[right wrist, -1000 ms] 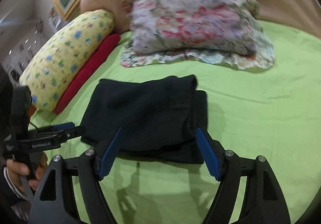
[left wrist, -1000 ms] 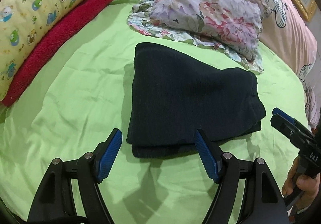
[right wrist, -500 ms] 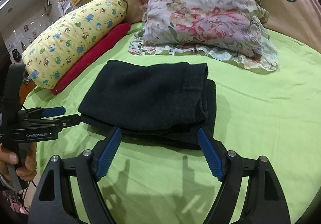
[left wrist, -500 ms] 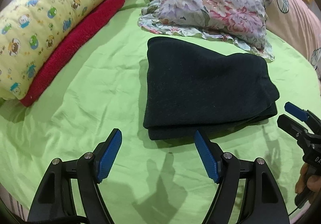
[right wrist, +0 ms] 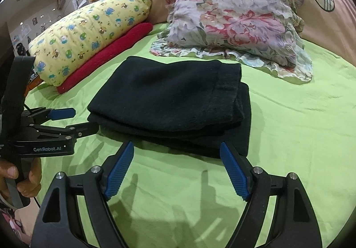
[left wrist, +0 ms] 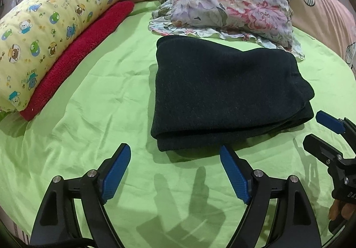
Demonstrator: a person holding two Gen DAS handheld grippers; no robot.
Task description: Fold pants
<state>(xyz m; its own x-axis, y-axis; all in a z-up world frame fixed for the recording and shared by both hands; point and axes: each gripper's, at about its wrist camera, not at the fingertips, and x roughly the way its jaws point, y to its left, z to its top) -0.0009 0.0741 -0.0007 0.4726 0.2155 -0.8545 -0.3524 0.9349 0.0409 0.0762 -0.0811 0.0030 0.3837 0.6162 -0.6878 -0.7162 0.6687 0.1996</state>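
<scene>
Both grippers have drawn back from the folded pants (left wrist: 224, 94) lying mid-bed on the green sheet (left wrist: 93, 119); left gripper (left wrist: 175, 172) and right gripper (right wrist: 176, 170), jaws apart and empty, should retreat without snagging the near edge.

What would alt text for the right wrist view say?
Dark pants lie folded in a neat stack on a green bedsheet, with the open right gripper empty in front of them. The left gripper is at left; pillows behind.
</scene>
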